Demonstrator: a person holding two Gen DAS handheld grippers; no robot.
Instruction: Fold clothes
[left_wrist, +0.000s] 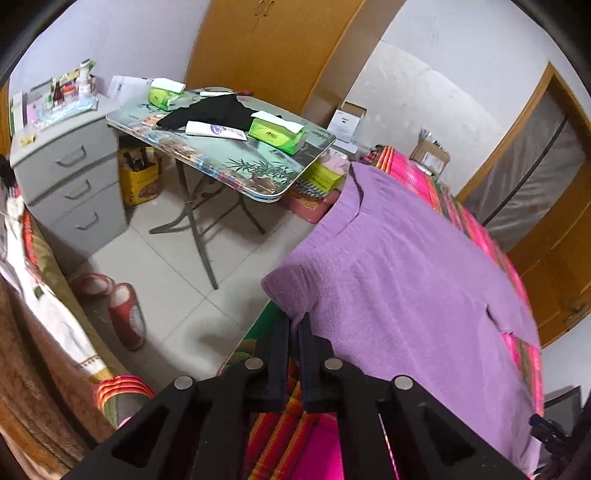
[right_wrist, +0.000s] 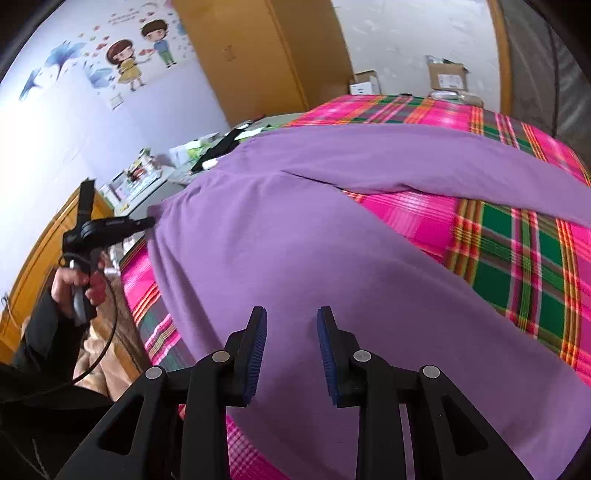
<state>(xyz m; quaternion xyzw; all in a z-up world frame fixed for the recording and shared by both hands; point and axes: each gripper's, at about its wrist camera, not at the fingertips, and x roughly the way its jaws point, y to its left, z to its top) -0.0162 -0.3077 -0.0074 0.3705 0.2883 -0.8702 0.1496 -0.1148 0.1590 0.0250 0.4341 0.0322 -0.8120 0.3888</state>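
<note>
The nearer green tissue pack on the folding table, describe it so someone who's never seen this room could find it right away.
Find the folding table with the bamboo-print top, beside the grey drawer cabinet. Two green tissue packs lie on it; the nearer green tissue pack sits close to the bed-side edge, beside a white tube. The other pack lies at the far end by the wall.

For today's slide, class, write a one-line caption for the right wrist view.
Open right gripper hovers over a purple garment spread on a plaid bedsheet.

Black tool (right_wrist: 291, 321), blue ribbed pads (right_wrist: 258, 354), silver pivot screws.
</note>
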